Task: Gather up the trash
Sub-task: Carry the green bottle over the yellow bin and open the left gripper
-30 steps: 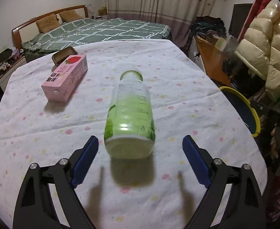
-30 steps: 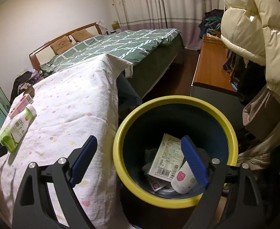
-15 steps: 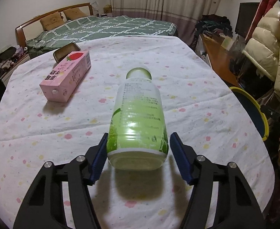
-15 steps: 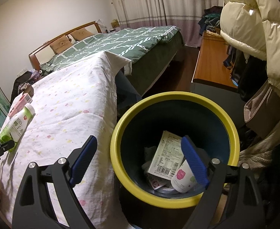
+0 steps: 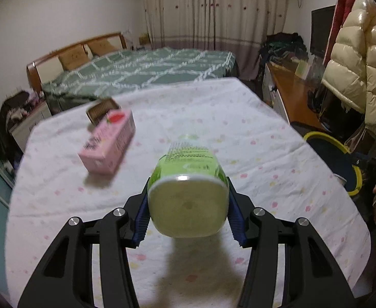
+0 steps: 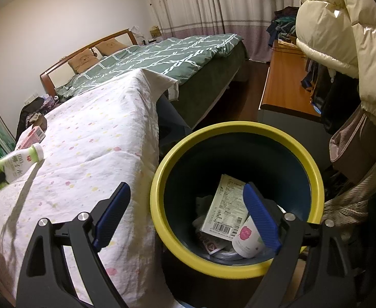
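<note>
- The green bottle (image 5: 188, 192) sits clamped between the blue pads of the left gripper (image 5: 188, 215), which has just been closing on it; the pads press its two sides near the base.
- Its long axis runs straight away from the jaws, base toward the camera and cap end pointing out over the table (image 5: 239, 118). In the right wrist view the bottle (image 6: 16, 165) shows tilted, cap end higher, and seems clear of the cloth, with its shadow below.
- The bin (image 5: 326, 137) with a yellow rim lies to the right of the held bottle, past the table's right edge, so the carry looks to be a sideways swing across that edge.
- The right gripper (image 6: 188, 215) hangs over the bin (image 6: 239, 272), jaws wide apart and holding nothing; it is the nearer to the bin, while the left is the one with the load.
- Inside the bin lie a flat carton (image 6: 226, 210) with a barcode, a white cup (image 6: 247, 241) with a pink mark, and some crumpled wrappers under them; there is room on top.
- On the table, to the left of the bottle and well apart from it, a pink carton (image 5: 107, 146) lies on its side, with a small dark tin (image 5: 102, 109) just behind it.
</note>
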Tool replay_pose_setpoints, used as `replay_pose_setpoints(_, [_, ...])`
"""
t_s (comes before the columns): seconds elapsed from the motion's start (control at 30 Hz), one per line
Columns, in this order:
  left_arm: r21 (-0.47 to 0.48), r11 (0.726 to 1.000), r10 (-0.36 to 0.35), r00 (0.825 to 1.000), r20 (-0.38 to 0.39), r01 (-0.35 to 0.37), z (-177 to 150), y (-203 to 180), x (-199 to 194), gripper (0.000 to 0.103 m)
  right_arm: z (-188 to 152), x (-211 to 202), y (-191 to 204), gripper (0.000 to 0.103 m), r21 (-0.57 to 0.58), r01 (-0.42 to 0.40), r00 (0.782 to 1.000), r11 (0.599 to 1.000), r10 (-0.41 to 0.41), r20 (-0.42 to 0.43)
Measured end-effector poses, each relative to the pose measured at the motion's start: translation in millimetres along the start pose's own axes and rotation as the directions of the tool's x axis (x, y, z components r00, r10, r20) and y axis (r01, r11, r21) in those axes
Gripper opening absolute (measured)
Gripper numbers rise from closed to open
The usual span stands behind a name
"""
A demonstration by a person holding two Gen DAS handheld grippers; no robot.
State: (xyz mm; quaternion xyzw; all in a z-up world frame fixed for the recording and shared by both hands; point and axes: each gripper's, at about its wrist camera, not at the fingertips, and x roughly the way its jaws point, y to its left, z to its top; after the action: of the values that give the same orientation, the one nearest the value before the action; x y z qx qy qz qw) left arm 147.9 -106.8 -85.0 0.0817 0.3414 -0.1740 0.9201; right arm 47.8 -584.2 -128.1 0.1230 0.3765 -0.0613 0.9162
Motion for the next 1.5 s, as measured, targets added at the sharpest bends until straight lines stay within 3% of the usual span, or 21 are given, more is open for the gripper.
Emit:
replay_pose_setpoints(0.23, [0.011,1.0,0.014,0.997,0.077,-0.015,16.5,3.9,-33.6,0.052,-2.5,-1.8,-0.9,0.085,0.006,-0.006,1.0,1.0,0.006,0.0])
replay_pose_setpoints(0.8, [0.061,0.998,-0.034,0.996,0.088,0.029,29.3,-24.8,-50.7,0.051,-8.5,-39.7,-2.1,0.085,-0.016,0.009,0.998,1.0,-0.008,0.07])
replay_pose_setpoints(1.07, [0.094,0.989,-0.126,0.988,0.085,0.118,47.8,-56.5,-52.1,0.051,-9.3,-67.6,-13.5,0.085,-0.011,0.046,0.991,0.999,-0.044,0.129])
replay_pose_setpoints(1.2, [0.156,0.968,-0.209,0.975,0.074,0.196,64.5,-94.8,-45.9,0.051,-12.5,-79.8,-26.9,0.085,-0.001,0.082,0.986,0.997,-0.081,0.145])
replay_pose_setpoints(1.5, [0.305,0.864,-0.419,0.908,-0.005,0.4,98.2,-215.7,-9.9,0.051,-22.7,-94.0,-66.7,0.085,0.061,0.147,0.978,0.987,-0.154,0.14])
